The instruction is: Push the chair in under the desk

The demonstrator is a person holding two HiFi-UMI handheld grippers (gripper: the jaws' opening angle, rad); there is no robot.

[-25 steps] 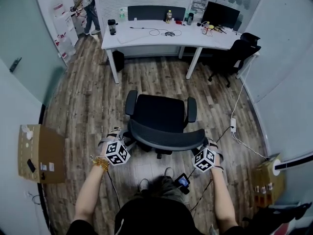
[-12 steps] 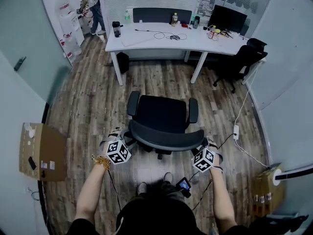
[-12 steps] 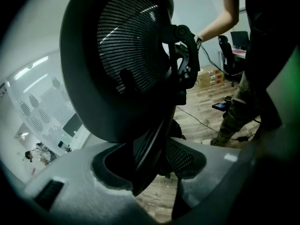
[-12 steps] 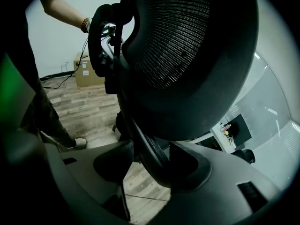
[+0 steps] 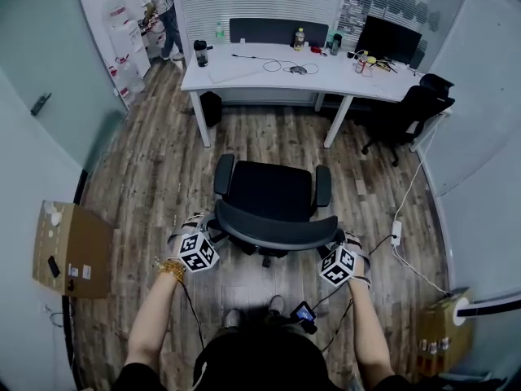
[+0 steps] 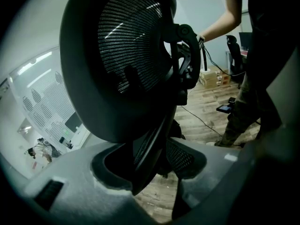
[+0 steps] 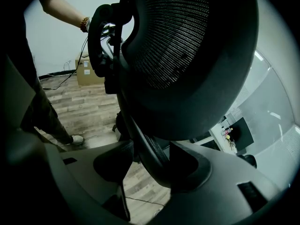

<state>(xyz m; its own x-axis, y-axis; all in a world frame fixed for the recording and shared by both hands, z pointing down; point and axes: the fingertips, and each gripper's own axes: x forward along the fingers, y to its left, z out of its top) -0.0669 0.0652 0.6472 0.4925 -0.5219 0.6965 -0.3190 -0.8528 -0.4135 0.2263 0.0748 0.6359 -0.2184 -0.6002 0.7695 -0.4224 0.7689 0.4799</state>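
A black office chair (image 5: 269,190) stands on the wood floor, its seat facing the white desk (image 5: 269,72) farther ahead. Its mesh backrest (image 5: 275,231) is nearest me. My left gripper (image 5: 207,228) is shut on the backrest's left edge, and my right gripper (image 5: 337,239) is shut on its right edge. In the left gripper view the backrest (image 6: 126,64) fills the frame, its rim between the left gripper (image 6: 150,172) jaws. The right gripper view shows the backrest (image 7: 187,55) rim held likewise in the right gripper (image 7: 150,172).
A second black chair (image 5: 411,108) sits at the desk's right end, below a monitor (image 5: 389,39). Bottles and cables lie on the desk. Cardboard boxes stand at left (image 5: 69,251) and lower right (image 5: 440,328). A power strip (image 5: 396,233) and cable lie on the floor. A person (image 5: 159,6) stands far left.
The chair and I have moved forward; the desk sits lower and nearer in the head view. Both grippers keep their hold on the backrest.
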